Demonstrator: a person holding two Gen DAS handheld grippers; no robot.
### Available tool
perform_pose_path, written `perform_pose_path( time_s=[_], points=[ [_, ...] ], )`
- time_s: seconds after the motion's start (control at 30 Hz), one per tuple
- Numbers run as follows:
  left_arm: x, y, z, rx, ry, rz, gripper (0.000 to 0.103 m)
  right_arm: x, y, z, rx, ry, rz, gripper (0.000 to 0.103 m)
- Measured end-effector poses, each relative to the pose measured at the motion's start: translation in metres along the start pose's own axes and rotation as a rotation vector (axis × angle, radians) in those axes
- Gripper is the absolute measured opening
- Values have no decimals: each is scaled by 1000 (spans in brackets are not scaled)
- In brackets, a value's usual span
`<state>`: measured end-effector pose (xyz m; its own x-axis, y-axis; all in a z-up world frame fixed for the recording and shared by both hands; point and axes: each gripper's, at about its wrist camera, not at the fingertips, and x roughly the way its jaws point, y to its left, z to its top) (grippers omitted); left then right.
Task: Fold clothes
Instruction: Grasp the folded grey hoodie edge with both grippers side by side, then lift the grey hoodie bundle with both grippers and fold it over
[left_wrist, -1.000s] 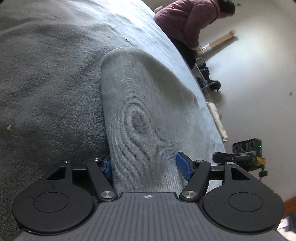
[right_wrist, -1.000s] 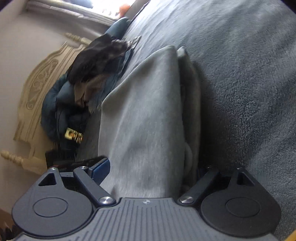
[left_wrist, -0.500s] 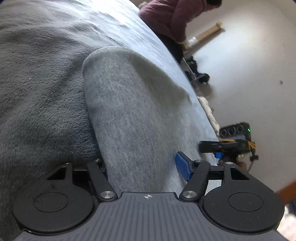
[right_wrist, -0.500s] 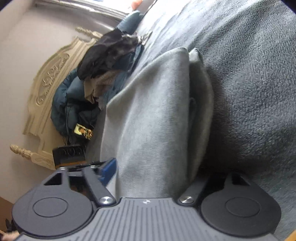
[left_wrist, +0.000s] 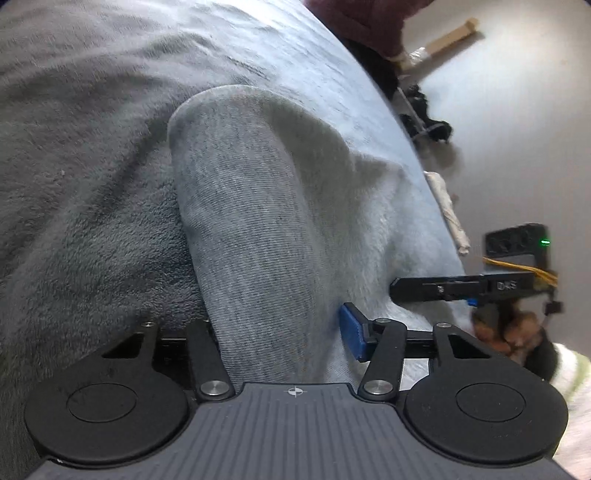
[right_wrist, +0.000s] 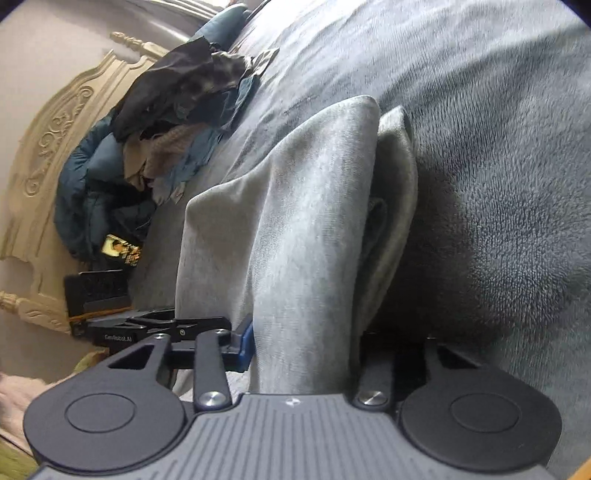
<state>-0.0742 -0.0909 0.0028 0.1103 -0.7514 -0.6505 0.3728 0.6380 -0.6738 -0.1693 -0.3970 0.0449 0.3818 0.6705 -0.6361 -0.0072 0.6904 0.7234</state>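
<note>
Now both claws tilt downward, jaws just closing: left gripper (left_wrist: 280, 332) and right gripper (right_wrist: 306, 343) each pinch the grey garment (left_wrist: 258, 221) bunched between their fingers.

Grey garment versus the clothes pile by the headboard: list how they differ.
The grey garment is one pale piece drawn into a long ridge; the clothes pile is several dark pieces, black, teal and brown, heaped loosely. The grey garment fills the near view; the clothes pile sits against the headboard. Both lie on the grey blanket.

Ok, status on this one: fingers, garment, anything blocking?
Fingers just closing: right gripper pinching grey garment, left gripper around it, contact unclear. Garment tented on blanket. Nothing blocking; clothes pile well aside.
</note>
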Motion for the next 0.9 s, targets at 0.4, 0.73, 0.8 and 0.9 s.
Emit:
perform_pose_path(
  time_s=[0.4, 0.73, 0.8, 0.9],
  points=[
    [-56, -108, 39, -97, 108, 102, 48, -82, 78, 3, 70, -10, -100, 43],
    [-41, -305, 98, 149, 103, 90, 48, -281, 72, 26, 81, -229, -77, 43],
    [-25, -349, 99, 190, 100, 100, 48, -320, 59, 29, 78, -251, -76, 43],
    [3, -402, 98, 226, 87, 88, 48, -374, 41, 31, 65, -279, -83, 43]
  ],
)
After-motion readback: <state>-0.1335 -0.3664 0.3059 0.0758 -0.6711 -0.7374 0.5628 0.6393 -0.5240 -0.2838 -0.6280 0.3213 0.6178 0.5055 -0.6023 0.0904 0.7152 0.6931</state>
